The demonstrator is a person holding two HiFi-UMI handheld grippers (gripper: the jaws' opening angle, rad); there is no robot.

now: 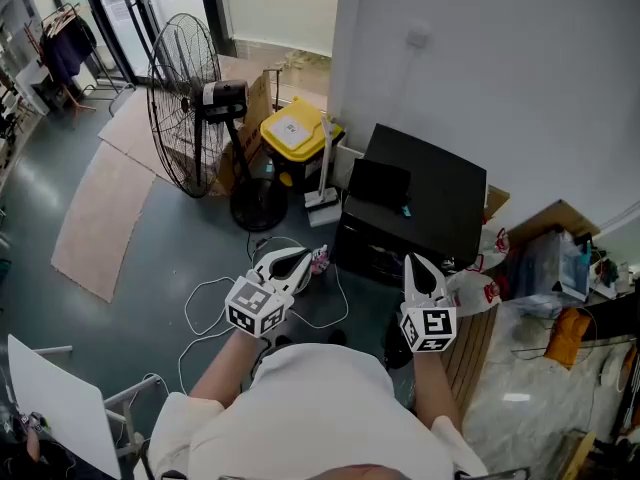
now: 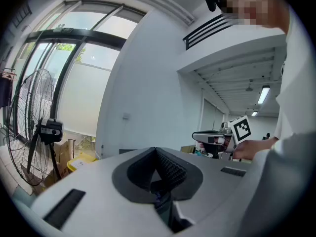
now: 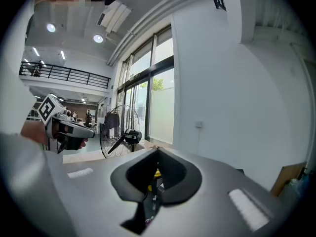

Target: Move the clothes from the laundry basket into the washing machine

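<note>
Both grippers are held level in front of the person's chest, pointing away. My left gripper (image 1: 303, 255) is shut with nothing between its jaws; its closed tips (image 2: 156, 150) face a white wall. My right gripper (image 1: 412, 259) is likewise shut and empty (image 3: 158, 149). Each shows in the other's view: the right gripper (image 2: 217, 138) and the left gripper (image 3: 74, 129). A black box-shaped unit (image 1: 420, 203) stands on the floor just beyond both grippers, against the wall. I see no laundry basket and no clothes that I can name.
A big standing fan (image 1: 190, 103) is at the left, with a yellow bin (image 1: 293, 133) and cardboard beside it. White cables (image 1: 215, 313) loop over the floor near a small colourful item (image 1: 320, 258). White bags (image 1: 480, 288) and clutter lie at the right.
</note>
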